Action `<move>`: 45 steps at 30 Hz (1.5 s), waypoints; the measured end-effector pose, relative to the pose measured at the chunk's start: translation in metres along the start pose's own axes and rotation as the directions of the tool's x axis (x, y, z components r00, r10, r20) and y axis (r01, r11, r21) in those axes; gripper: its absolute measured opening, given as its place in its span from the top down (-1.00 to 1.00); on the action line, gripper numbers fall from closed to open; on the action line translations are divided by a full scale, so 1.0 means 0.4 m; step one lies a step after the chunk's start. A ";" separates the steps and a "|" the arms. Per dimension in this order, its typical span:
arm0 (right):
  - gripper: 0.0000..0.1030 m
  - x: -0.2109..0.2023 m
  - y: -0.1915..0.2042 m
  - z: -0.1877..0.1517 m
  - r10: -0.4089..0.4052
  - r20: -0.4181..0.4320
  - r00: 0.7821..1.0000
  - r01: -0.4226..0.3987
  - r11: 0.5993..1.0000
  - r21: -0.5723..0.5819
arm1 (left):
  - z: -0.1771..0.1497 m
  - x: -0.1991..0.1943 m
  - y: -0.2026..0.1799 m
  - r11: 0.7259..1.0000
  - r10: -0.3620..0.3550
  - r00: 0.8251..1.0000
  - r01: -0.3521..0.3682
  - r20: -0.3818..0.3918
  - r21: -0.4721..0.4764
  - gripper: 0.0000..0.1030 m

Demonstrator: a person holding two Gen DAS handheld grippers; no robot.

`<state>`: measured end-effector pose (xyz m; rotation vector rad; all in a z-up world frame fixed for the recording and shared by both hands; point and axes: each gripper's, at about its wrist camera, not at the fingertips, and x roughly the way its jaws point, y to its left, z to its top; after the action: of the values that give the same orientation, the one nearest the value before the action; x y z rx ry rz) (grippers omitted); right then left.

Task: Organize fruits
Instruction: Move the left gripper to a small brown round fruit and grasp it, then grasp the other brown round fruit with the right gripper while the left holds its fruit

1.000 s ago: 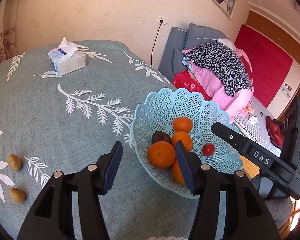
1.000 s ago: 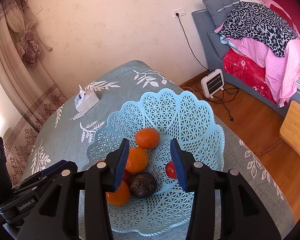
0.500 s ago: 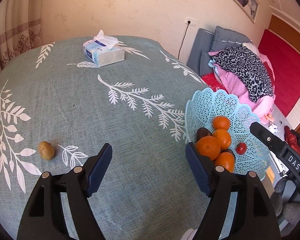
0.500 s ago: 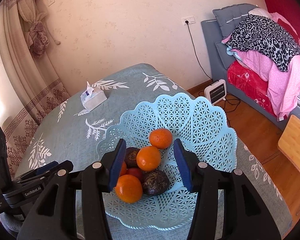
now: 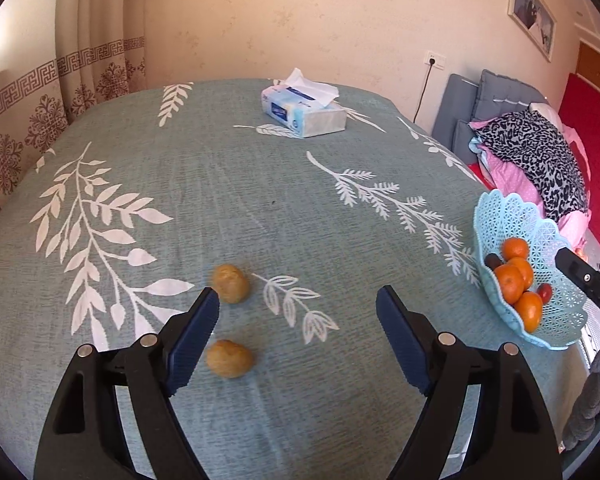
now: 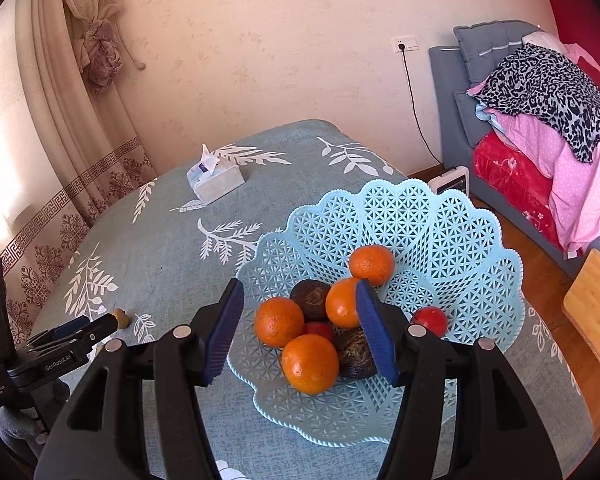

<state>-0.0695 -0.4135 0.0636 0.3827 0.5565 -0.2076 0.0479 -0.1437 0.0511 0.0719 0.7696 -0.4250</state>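
My left gripper (image 5: pixel 298 340), jaws wide apart, hangs over 2 brown fruits (image 5: pixel 229 358) on the counter (image 5: pixel 220 200), the nearer just inside my left jaw, while my right gripper (image 6: pixel 300 328) gapes empty above the basket (image 6: pixel 460 240).

A table (image 5: pixel 228 200) was covered with a grey-green cloth printed with white leaf sprays. Two small brown fruits were laid directly on the cloth: one (image 5: pixel 231 283) farther away and one (image 5: pixel 229 358) closer, near each other but apart. A tissue box (image 5: pixel 304 114) was placed toward the far edge. A light blue lattice basket (image 6: pixel 452 240) was set at the right side of the table, well apart from the brown fruits.
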 end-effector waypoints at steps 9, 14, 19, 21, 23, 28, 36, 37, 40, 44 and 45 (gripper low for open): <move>-0.16 0.011 0.055 -0.009 0.019 -0.011 1.000 -0.019 0.999 -0.043 | -0.050 0.001 0.107 0.997 0.069 0.997 -0.070 -0.028 -0.044 -0.56; -0.16 0.018 0.083 -0.014 0.023 -0.012 1.000 -0.024 0.997 -0.075 | -0.073 0.020 0.116 0.997 0.063 0.996 -0.066 -0.061 -0.038 -0.43; -0.16 0.039 0.108 -0.017 0.029 -0.023 0.999 -0.031 0.995 -0.093 | -0.087 0.043 0.119 0.999 0.014 0.994 -0.019 -0.108 -0.050 -0.05; -0.16 0.051 0.116 -0.017 0.037 -0.033 0.999 -0.040 0.995 -0.097 | -0.089 0.043 0.119 0.999 0.001 0.994 -0.006 -0.108 -0.052 0.14; -0.16 0.063 0.131 -0.016 0.047 -0.038 0.998 -0.050 0.993 -0.107 | -0.090 0.040 0.114 0.999 -0.006 0.995 0.001 -0.103 -0.044 0.28; -0.16 0.095 0.192 -0.015 0.097 -0.067 0.993 -0.106 0.984 -0.145 | -0.088 0.020 0.131 0.997 -0.010 0.998 0.005 -0.070 -0.076 0.44; -0.16 0.207 0.297 -0.043 0.240 -0.266 0.934 -0.280 0.952 -0.125 | -0.076 -0.016 0.181 0.991 0.097 0.995 -0.097 -0.003 -0.095 0.44; -0.16 0.222 0.308 -0.047 0.255 -0.293 0.921 -0.298 0.948 -0.112 | -0.074 -0.020 0.189 0.990 0.106 0.994 -0.105 0.003 -0.097 0.44; -0.16 0.253 0.353 -0.057 0.260 -0.330 0.907 -0.319 0.938 -0.137 | -0.069 -0.028 0.214 0.986 0.129 0.992 -0.127 0.014 -0.107 0.44; -0.16 0.287 0.413 -0.072 0.255 -0.359 0.898 -0.334 0.926 -0.179 | -0.064 -0.038 0.249 0.980 0.157 0.987 -0.153 0.020 -0.130 0.44; -0.16 0.294 0.429 -0.076 0.256 -0.366 0.895 -0.340 0.921 -0.188 | -0.063 -0.039 0.255 0.979 0.160 0.987 -0.156 0.021 -0.135 0.44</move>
<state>0.0641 -0.2555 0.0262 0.2555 0.8406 0.2328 0.0621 -0.0396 0.0346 0.0019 0.7532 -0.2227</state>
